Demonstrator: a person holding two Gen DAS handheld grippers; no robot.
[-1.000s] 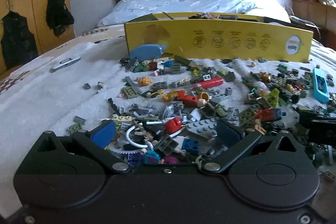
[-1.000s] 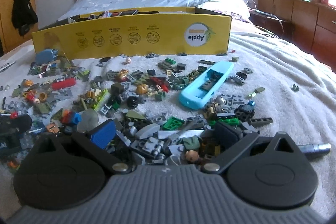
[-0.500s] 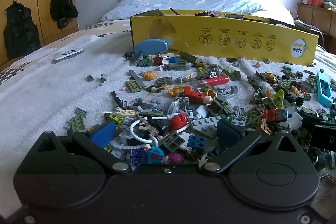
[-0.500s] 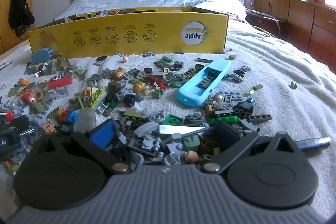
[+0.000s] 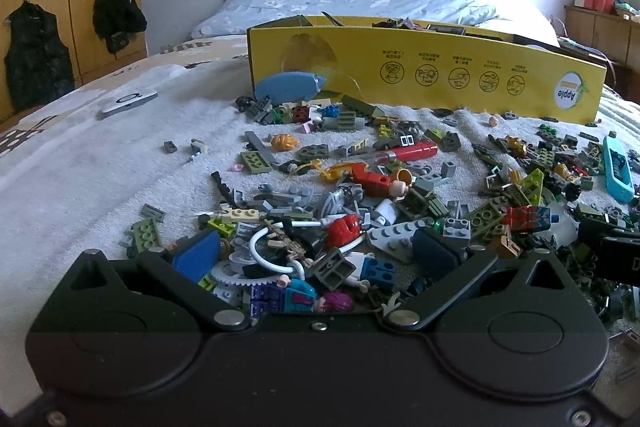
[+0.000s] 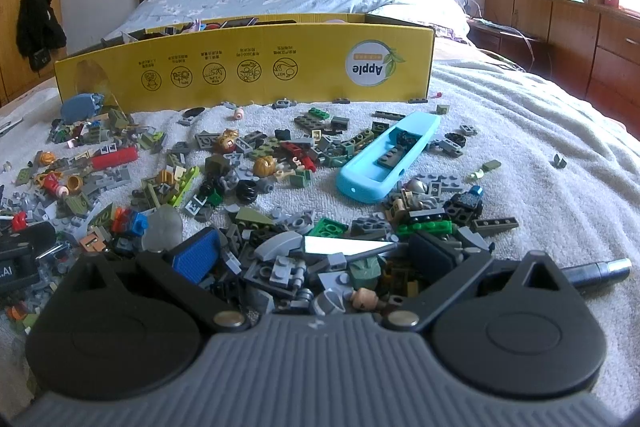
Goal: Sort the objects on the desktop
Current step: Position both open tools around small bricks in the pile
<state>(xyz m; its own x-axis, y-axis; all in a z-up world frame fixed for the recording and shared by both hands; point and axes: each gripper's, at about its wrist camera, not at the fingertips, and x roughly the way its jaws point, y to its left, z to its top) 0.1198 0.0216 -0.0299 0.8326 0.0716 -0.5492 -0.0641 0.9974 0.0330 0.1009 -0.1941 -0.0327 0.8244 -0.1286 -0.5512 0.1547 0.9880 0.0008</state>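
Observation:
A heap of small toy bricks and minifigure parts [image 5: 360,195] lies on a white towel on the bed; it also shows in the right wrist view [image 6: 256,179]. A yellow cardboard box [image 5: 424,75] stands behind it, also in the right wrist view [image 6: 248,67]. My left gripper [image 5: 316,255] is open, low over the near bricks, its jaws wide around a white ring and a red piece [image 5: 344,229]. My right gripper [image 6: 316,255] is open over grey bricks and a silver blade-like piece [image 6: 344,245]. Neither holds anything.
A light blue remote cover [image 6: 390,157] lies right of centre, with bricks in it. A red pen [image 5: 404,151] lies mid-heap. A blue oval case [image 5: 286,87] leans by the box. A silver remote [image 5: 128,103] lies far left. A dark metal cylinder [image 6: 598,269] lies right. Wardrobe left, dresser right.
Both grippers have drawn back and risen a little, so the box and heap look slightly farther. Jaws stay open; nothing was picked up.

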